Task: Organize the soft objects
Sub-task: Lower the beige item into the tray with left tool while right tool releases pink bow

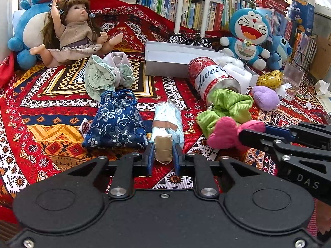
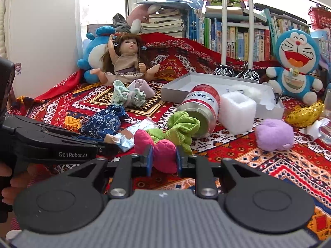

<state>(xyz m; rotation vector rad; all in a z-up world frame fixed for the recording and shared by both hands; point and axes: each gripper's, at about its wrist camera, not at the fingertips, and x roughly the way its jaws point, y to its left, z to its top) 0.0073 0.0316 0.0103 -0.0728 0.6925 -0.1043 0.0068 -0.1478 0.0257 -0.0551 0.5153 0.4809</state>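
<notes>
My left gripper (image 1: 163, 152) is shut on the near end of a clear-wrapped packet of pale blue face masks (image 1: 167, 124), which lies on the patterned red cloth. My right gripper (image 2: 164, 158) is shut on one lobe of a pink stuffed heart (image 2: 163, 155); it also shows in the left wrist view (image 1: 225, 133), held by the right gripper's fingers (image 1: 254, 133). A green cloth (image 1: 227, 107) spills from a tipped red beer can (image 1: 213, 76). A blue floral pouch (image 1: 118, 122) lies left of the packet. A purple plush (image 2: 274, 134) lies to the right.
A white shallow box (image 2: 206, 86) with a foam block (image 2: 236, 111) sits behind the can. A bundle of pale cloths (image 1: 107, 76), a doll (image 1: 72, 31), blue plush toys (image 1: 248, 33), a gold pouch (image 2: 306, 113), a glass (image 1: 292, 80) and bookshelves ring the area.
</notes>
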